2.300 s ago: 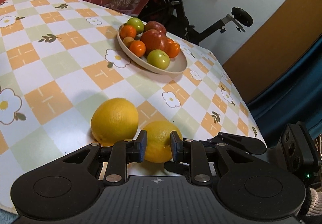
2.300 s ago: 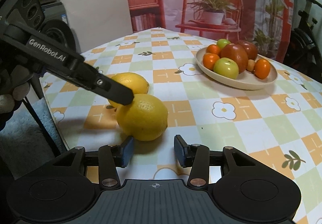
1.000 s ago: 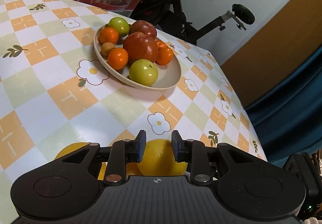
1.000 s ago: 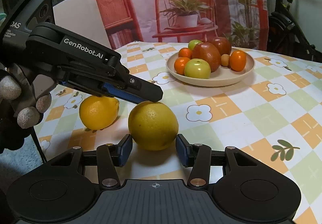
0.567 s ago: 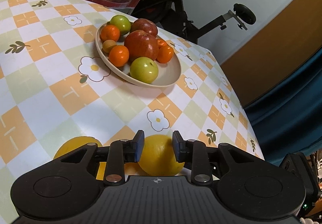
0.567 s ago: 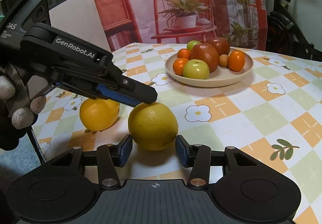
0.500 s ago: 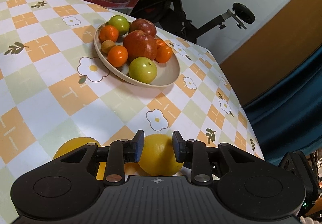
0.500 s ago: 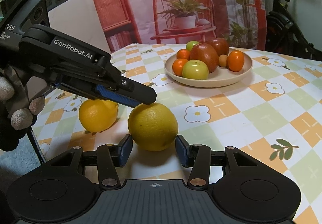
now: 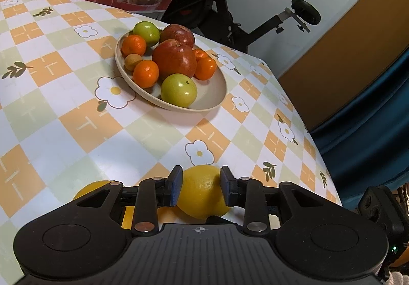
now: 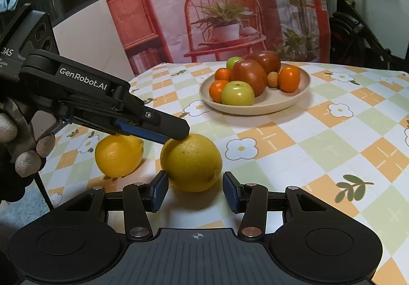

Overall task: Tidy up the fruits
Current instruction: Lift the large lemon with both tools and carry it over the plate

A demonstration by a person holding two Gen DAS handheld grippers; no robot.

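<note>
On the table [image 9: 64,106], nothing large is changing: the plate [image 10: 294,98] is sitting far back, already carrying apples, green fruit and small oranges, with bare room along its near side. Well short of it, by the near edge, two lemons are waiting.

What is changing is at the left claw [image 9: 199,180]. Its jaws have just been opening, and the front lemon [image 10: 191,162] is showing in the widening gap. A moment ago the gap was narrower, and earlier the two lemons were touching; now the back lemon [image 10: 117,154] is lying apart to the side. I am reading this as the left claw spreading to take the front lemon, so the pick is only beginning and both lemons are still needing a place on the plate.

From the right wrist view, one left finger is reaching down over the lemon, its tip seeming to touch the crown. The pads [image 9: 176,184] are flanking the fruit's upper part, not visibly pressing it, so the claw is reading as spread and empty.

The right claw [image 10: 195,187] is spread wide too, gripping nothing; the front lemon is sitting just ahead of its tips, centred on the gap.
</note>
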